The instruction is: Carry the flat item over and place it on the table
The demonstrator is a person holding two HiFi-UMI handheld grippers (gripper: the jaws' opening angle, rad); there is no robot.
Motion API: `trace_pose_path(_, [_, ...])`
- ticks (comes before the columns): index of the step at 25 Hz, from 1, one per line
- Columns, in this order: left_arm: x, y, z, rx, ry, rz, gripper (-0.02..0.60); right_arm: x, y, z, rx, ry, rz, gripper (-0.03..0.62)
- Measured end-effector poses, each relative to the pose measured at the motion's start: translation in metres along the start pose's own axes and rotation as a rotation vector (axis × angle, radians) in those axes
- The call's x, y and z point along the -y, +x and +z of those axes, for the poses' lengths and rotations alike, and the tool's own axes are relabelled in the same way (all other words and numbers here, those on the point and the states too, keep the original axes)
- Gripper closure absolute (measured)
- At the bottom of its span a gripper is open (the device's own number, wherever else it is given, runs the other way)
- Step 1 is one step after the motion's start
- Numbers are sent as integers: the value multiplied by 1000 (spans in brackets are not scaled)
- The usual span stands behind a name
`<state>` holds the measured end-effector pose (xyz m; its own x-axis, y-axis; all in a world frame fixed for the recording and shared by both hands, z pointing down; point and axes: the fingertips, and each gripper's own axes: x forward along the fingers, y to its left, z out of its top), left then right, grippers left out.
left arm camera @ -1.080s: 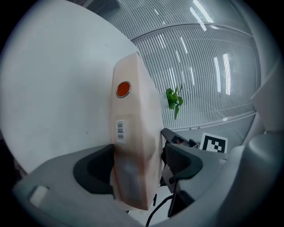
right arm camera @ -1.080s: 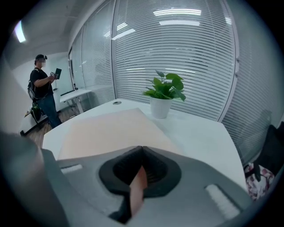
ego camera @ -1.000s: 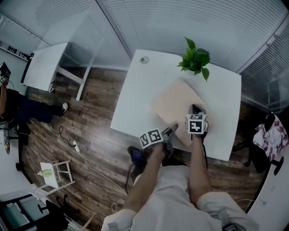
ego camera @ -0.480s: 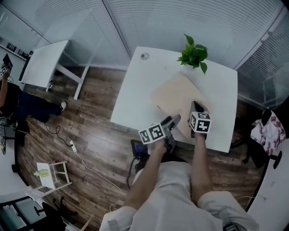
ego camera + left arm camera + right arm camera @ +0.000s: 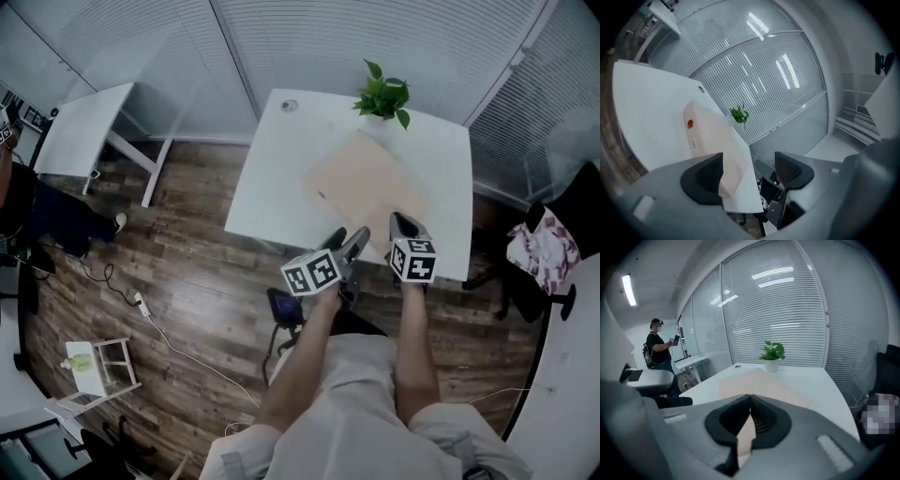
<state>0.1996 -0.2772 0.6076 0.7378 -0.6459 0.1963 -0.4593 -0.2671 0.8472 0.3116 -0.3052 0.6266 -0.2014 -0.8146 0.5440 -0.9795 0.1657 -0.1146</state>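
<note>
Pinching flat item (image 5: 361,183) edge in right gripper (image 5: 750,401) jaws | holding left gripper (image 5: 750,173) jaws apart, empty | risk: dragging it off desk (image 5: 272,178), back behind jaws, if withdrawing unreleased

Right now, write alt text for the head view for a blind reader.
A flat beige board lies on a white table, its near edge pinched by the right tool; the left tool open beside it. A green potted plant stands at the far edge.

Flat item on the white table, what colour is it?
Pale beige, close to peach, plain with no pattern. The flat item shows best in the head view.
</note>
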Motion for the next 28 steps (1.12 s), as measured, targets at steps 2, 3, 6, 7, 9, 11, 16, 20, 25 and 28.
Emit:
trace_pose_path(2, [4, -11, -1, 15, 24, 7, 227, -8, -13, -5, 6, -4, 8, 592])
trace_pose_path(3, [6, -17, -2, 23, 40, 17, 227, -12, -20, -7, 9, -10, 13, 592])
trace_pose_path(6, [9, -33, -9, 46, 111, 61, 228, -23, -40, -11, 23, -35, 37, 592])
trace_pose_path(7, [11, -37, -12, 47, 144, 77, 229, -25, -45, -12, 30, -39, 43, 592])
trace_pose_path(9, [17, -43, -18, 43, 229, 99, 229, -26, -57, -14, 50, -29, 49, 592])
trace_pose_path(11, [25, -49, -24, 39, 309, 107, 229, -24, -68, -18, 66, -11, 45, 592])
trace_pose_path(16, [37, -58, -31, 55, 522, 158, 382, -18, -83, -23, 95, 5, 34, 592])
trace_pose_path(20, [44, -58, -47, -14, 710, 208, 520, -13, -95, -20, 121, 7, 41, 592])
trace_pose_path(25, [46, -64, -49, -1, 740, 225, 574, -19, -102, -17, 125, -20, 56, 594])
trace_pose_path(28, [45, -63, -48, -5, 736, 226, 574, -17, -103, -18, 114, -43, 53, 594])
